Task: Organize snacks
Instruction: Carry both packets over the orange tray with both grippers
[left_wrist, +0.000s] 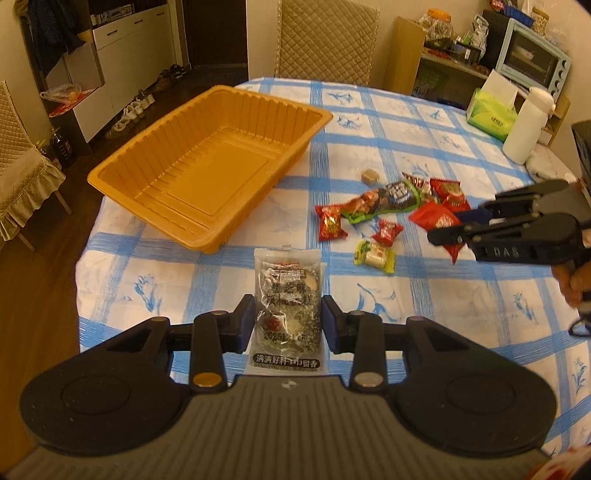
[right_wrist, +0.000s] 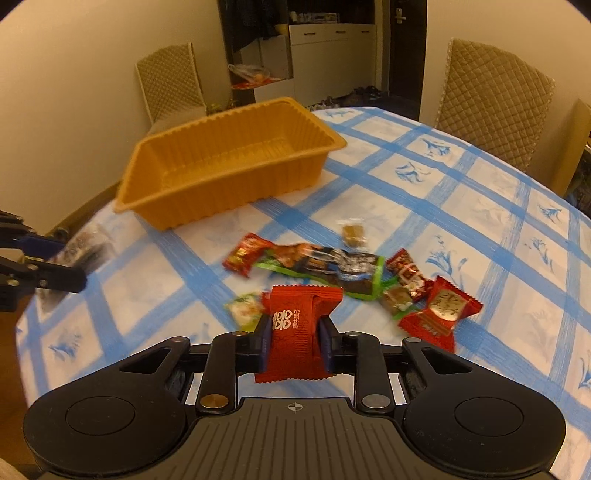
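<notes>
While the left gripper (left_wrist: 288, 325) is pinching a clear plastic packet of dark nut cake (left_wrist: 286, 310) between its blue pads, the right gripper (right_wrist: 293, 341) is clamping a red foil-wrapped candy (right_wrist: 299, 332). The empty orange ribbed plastic tray (left_wrist: 258, 99) is sitting at eleven o'clock of both grippers on the blue-checked tablecloth (left_wrist: 406, 295), with loose wrapped snacks (right_wrist: 332, 264) lying at its four o'clock, apart from it.
</notes>
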